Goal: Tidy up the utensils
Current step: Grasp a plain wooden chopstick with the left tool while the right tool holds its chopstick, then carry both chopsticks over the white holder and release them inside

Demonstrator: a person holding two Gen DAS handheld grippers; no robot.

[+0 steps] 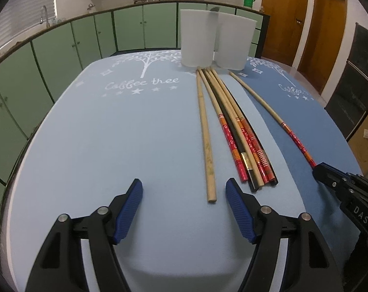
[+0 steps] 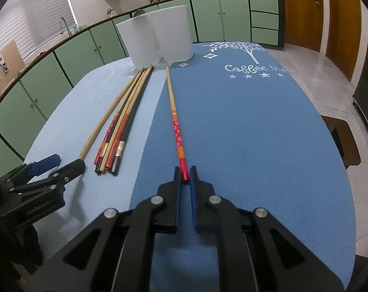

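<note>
My right gripper (image 2: 185,172) is shut on the red end of a single red-and-wood chopstick (image 2: 174,121), which lies along the dark blue mat (image 2: 244,133). A bundle of several chopsticks (image 1: 235,131), red-patterned, black and wooden, lies on the light blue mat (image 1: 111,133), tips pointing at two white containers (image 1: 197,37). A plain wooden chopstick (image 1: 204,131) lies just left of the bundle. My left gripper (image 1: 184,185) hovers open near the plain chopstick's end, holding nothing. The held chopstick (image 1: 269,107) also shows in the left wrist view, running to the right gripper (image 1: 330,177).
The second white container (image 1: 234,41) stands touching the first at the table's far edge. Green kitchen cabinets (image 1: 86,43) curve behind the table, with pots on the counter. Wooden doors (image 1: 293,19) stand at the right. Tiled floor (image 2: 317,73) lies past the table's right edge.
</note>
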